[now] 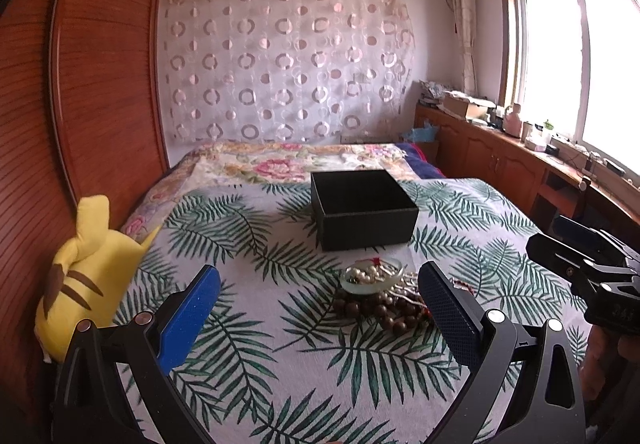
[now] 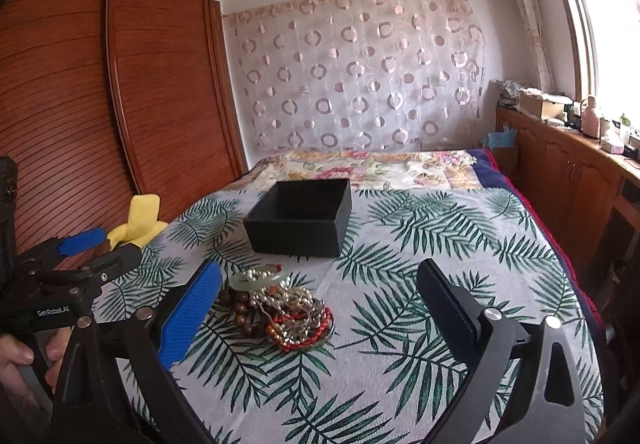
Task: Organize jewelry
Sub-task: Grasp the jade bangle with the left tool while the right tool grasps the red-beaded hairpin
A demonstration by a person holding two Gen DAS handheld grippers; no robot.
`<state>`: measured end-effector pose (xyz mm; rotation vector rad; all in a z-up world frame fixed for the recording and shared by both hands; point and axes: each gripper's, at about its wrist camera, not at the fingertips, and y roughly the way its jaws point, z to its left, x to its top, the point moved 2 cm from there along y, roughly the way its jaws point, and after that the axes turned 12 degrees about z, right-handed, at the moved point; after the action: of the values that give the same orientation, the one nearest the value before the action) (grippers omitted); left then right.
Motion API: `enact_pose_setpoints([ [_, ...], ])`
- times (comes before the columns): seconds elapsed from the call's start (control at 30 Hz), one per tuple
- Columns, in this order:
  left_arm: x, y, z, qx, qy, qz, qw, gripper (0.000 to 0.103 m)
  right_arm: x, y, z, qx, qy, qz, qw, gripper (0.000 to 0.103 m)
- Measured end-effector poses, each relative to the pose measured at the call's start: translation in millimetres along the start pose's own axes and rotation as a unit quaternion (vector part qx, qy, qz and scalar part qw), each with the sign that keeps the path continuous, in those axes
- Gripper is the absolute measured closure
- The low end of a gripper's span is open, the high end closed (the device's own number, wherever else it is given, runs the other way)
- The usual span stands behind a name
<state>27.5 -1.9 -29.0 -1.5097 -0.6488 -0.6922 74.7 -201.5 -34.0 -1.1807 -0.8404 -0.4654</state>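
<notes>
Bedroom bed (image 1: 280, 356): both grippers (fingers spread, empty) hover near tangled jewelry (image 2: 288, 312), black box (image 2: 300, 224) waiting open beyond.

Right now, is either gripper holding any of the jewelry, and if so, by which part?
Nothing is held. The left gripper and right gripper are both open above the bed, short of the jewelry pile.
</notes>
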Motion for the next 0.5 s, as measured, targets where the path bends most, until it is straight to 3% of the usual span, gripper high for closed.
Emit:
enact_pose_setpoints([
  [0.17, -6, 15, 4, -0.012, 0.000, 0.020, 0.9997, 0.007, -5, 13, -5, 0.007, -0.008, 0.013, 1.000, 0.011],
  [0.5, -12, 50, 9, -0.045, 0.006, 0.069, 0.9966, 0.007, -14, 57, -13, 0.021, -0.048, 0.070, 0.996, 0.039],
])
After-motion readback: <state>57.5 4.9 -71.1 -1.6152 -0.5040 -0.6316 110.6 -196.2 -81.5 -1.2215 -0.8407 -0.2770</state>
